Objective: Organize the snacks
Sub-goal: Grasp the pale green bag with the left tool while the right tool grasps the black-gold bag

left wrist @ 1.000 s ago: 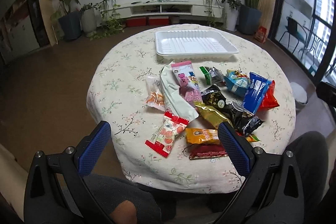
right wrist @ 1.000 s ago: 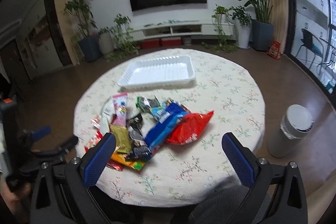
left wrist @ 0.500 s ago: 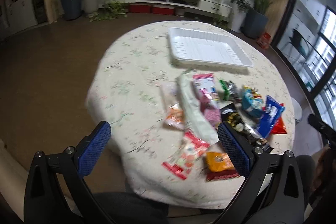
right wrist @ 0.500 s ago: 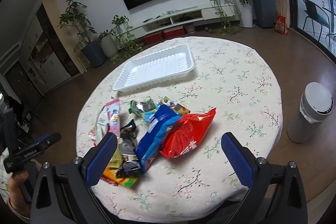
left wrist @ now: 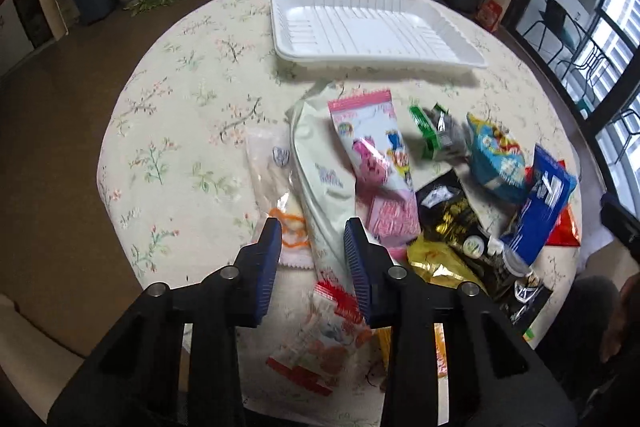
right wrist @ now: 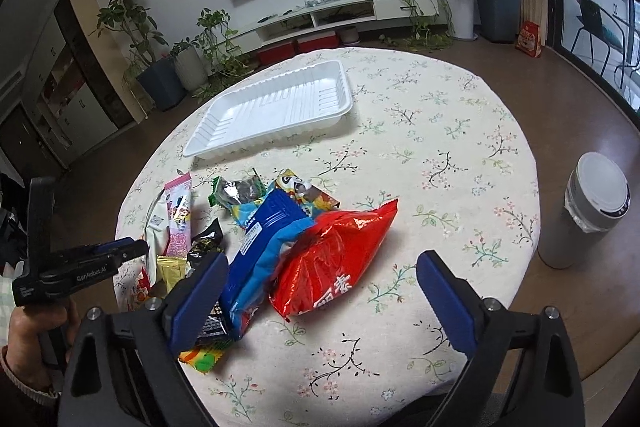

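Observation:
A pile of snack packets lies on the round table's near half. In the left wrist view my left gripper (left wrist: 312,237) has its jaws partly closed, a gap still between them, straddling the near end of a long pale green packet (left wrist: 320,179). A pink packet (left wrist: 372,151) lies beside it. An empty white tray (left wrist: 360,23) sits at the far side. In the right wrist view my right gripper (right wrist: 320,271) is wide open above a red bag (right wrist: 336,251) and a blue bag (right wrist: 264,239). The left gripper (right wrist: 132,247) shows at the left of that view; the tray (right wrist: 272,111) is beyond.
The table has a floral cloth (right wrist: 440,147). A grey bin with a white lid (right wrist: 588,211) stands on the floor to the right. Potted plants (right wrist: 160,67) and a TV shelf (right wrist: 332,15) line the far wall.
My left gripper has moved forward and down over the pile and narrowed its jaws around the pale green packet. My right gripper has moved closer over the red and blue bags, still wide open.

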`<action>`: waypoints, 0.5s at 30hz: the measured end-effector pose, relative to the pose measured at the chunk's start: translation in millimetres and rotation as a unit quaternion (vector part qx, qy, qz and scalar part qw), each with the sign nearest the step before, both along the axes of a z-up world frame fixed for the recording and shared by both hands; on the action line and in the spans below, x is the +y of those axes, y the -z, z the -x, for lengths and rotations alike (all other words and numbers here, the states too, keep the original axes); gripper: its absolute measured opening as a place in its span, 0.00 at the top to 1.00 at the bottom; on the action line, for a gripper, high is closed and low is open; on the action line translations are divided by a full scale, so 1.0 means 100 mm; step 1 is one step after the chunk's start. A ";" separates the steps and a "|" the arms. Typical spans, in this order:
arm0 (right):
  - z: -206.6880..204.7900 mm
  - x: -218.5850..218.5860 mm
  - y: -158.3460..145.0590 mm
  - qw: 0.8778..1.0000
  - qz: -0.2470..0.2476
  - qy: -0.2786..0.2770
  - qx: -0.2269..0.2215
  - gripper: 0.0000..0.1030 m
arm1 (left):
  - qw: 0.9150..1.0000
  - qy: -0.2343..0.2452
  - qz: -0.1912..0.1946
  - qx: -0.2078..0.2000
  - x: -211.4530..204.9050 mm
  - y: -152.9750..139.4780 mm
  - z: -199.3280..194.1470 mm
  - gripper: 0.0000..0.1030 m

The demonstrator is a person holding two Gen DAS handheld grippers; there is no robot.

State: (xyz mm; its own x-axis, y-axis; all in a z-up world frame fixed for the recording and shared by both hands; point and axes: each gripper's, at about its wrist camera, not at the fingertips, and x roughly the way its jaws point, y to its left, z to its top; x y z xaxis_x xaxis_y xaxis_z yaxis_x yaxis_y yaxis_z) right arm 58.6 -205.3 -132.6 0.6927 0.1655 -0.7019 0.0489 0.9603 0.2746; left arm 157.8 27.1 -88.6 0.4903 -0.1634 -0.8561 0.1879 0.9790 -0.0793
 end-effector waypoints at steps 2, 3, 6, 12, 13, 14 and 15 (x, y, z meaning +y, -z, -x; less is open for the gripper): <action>-0.01 0.00 0.03 1.000 -0.005 0.000 0.005 0.06 | 1.000 0.010 -0.002 -0.002 -0.03 -0.04 -0.04 0.70; -0.02 0.00 0.05 1.000 -0.007 -0.001 0.007 0.06 | 1.000 0.017 -0.003 0.001 -0.06 -0.04 -0.06 0.70; -0.05 0.02 0.08 1.000 -0.009 -0.004 0.012 0.10 | 0.999 0.034 -0.020 0.019 -0.17 0.00 -0.15 0.70; -0.07 -0.03 0.11 1.000 -0.011 -0.002 0.010 0.10 | 0.998 0.037 -0.036 0.038 -0.22 0.13 -0.31 0.69; -0.07 -0.04 0.12 1.000 -0.013 -0.001 0.012 0.10 | 0.998 0.036 -0.032 0.042 -0.21 0.15 -0.35 0.69; -0.07 -0.04 0.13 1.000 -0.013 0.000 0.013 0.10 | 0.998 0.034 -0.030 0.048 -0.21 0.18 -0.39 0.68; -0.08 -0.05 0.14 1.000 -0.015 0.002 0.016 0.10 | 0.998 0.035 -0.030 0.052 -0.21 0.20 -0.42 0.68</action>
State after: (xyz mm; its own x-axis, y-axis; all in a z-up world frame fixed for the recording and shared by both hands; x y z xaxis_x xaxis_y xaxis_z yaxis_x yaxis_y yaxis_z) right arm 67.0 -210.0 -146.6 0.6704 0.1842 -0.7188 0.0612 0.9517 0.3009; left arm 199.5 6.3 -108.6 0.3883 -0.1405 -0.9108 0.2496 0.9674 -0.0428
